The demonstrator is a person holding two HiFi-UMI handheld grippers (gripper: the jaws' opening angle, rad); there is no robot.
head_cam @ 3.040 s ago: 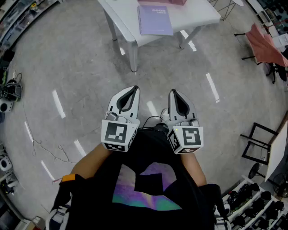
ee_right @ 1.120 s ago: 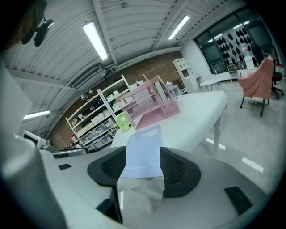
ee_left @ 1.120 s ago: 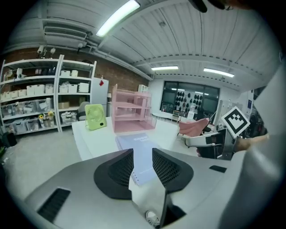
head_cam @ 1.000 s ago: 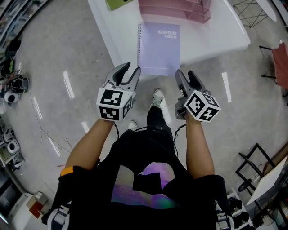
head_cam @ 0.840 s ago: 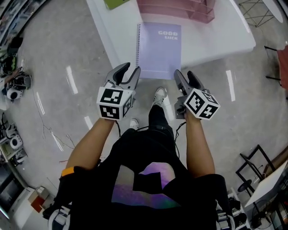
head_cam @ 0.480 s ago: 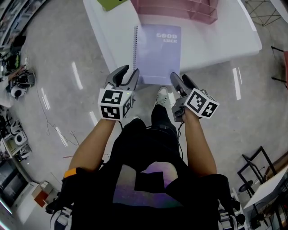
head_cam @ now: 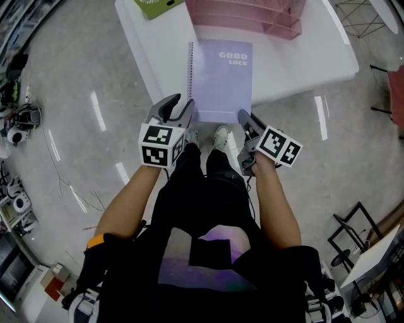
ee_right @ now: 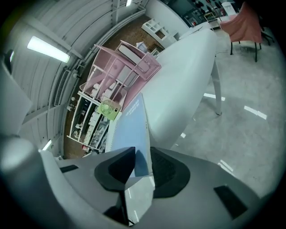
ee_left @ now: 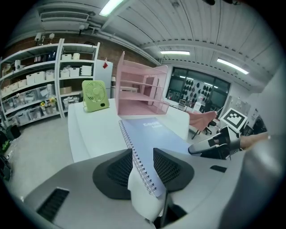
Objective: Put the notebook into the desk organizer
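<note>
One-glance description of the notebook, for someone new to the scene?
On the white table, a pink desk organizer stands at the far side, a green fan to its left. The notebook lies flat before the organizer, reaching the table's near edge. It alone is lilac, spiral-bound on its left side, with GOOD LUCK on the cover.

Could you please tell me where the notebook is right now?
In the head view the notebook lies flat at top centre on the white table, directly in front of the pink desk organizer.
</note>
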